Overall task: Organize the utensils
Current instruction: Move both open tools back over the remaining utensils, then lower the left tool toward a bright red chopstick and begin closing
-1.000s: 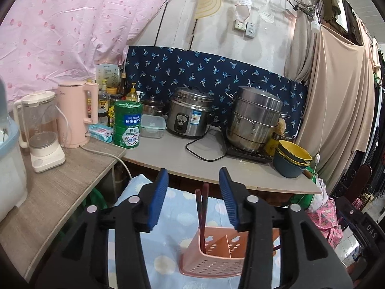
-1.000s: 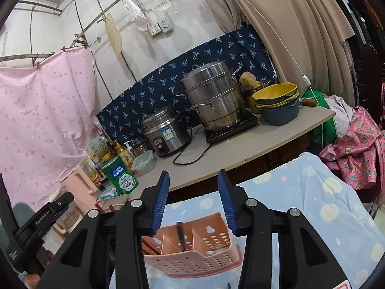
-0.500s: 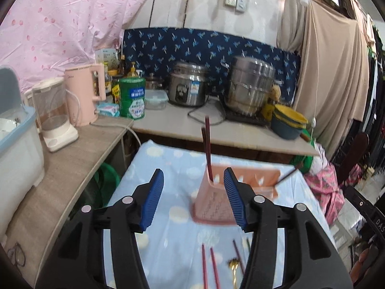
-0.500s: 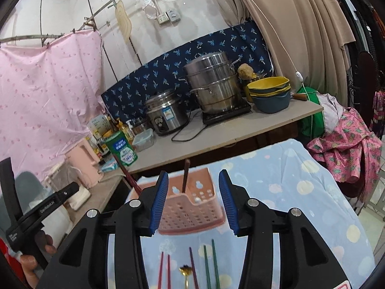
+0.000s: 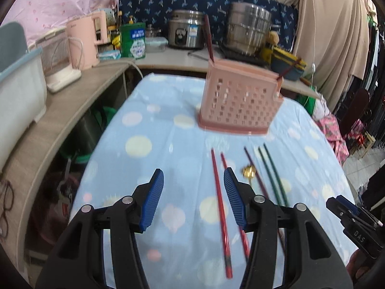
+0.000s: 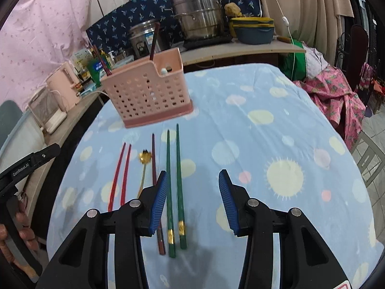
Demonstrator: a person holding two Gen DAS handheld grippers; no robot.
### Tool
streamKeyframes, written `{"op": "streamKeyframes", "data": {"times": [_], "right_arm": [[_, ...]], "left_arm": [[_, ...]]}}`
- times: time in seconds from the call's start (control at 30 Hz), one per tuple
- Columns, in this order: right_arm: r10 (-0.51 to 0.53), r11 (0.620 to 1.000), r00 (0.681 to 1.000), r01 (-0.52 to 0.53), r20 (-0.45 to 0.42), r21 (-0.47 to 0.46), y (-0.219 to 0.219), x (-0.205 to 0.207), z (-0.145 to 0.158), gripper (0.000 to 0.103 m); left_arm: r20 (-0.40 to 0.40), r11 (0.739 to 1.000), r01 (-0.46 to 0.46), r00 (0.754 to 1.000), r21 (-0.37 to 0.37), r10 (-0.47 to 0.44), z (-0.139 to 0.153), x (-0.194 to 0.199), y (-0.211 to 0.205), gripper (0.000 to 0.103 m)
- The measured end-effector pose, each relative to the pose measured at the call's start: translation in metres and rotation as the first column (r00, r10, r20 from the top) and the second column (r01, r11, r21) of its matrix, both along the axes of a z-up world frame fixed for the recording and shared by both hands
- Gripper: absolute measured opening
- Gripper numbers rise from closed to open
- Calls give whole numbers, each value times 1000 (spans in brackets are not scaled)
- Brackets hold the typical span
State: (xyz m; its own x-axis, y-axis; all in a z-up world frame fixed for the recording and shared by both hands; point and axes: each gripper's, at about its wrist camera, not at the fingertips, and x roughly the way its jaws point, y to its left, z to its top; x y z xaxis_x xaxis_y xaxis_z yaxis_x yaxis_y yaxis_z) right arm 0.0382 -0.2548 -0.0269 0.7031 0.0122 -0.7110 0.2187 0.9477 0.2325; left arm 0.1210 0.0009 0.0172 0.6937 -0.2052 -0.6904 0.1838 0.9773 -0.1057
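Left wrist: holder (image 5: 240, 101) contents seemingly blurred.

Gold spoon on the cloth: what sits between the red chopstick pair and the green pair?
Right wrist view: between the red chopsticks and green chopsticks lie the gold spoon and one dark maroon chopstick.

"GenRobot.AI" on the left tool (image 6: 21, 168); "DAS" on the right tool (image 5: 358, 233).

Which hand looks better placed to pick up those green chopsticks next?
Probably the right. The right gripper is open with the green chopsticks lying just ahead between its fingers. The left gripper, also open, sits over the red chopsticks instead.
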Motion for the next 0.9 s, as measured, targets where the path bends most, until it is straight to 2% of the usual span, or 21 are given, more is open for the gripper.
{"op": "streamKeyframes", "data": {"times": [0.13,0.37,0.6,0.9], "right_arm": [[12,1000,999,-12,-45,-2,7,-8,-22,43],[48,996,995,-54,-82,-71,25,-11,-44,39],[64,994,993,-72,-101,-78,30,-10,-52,25],[78,994,990,-86,-119,-63,34,-7,-59,19]], "left_arm": [[-65,1000,16,998,21,-15,-30,-18,-1,50],[-141,999,33,990,23,-29,-64,-40,-2,50],[-141,998,54,989,22,-50,-69,-50,-10,50],[-159,996,88,984,23,-83,-74,-55,-19,50]]}}
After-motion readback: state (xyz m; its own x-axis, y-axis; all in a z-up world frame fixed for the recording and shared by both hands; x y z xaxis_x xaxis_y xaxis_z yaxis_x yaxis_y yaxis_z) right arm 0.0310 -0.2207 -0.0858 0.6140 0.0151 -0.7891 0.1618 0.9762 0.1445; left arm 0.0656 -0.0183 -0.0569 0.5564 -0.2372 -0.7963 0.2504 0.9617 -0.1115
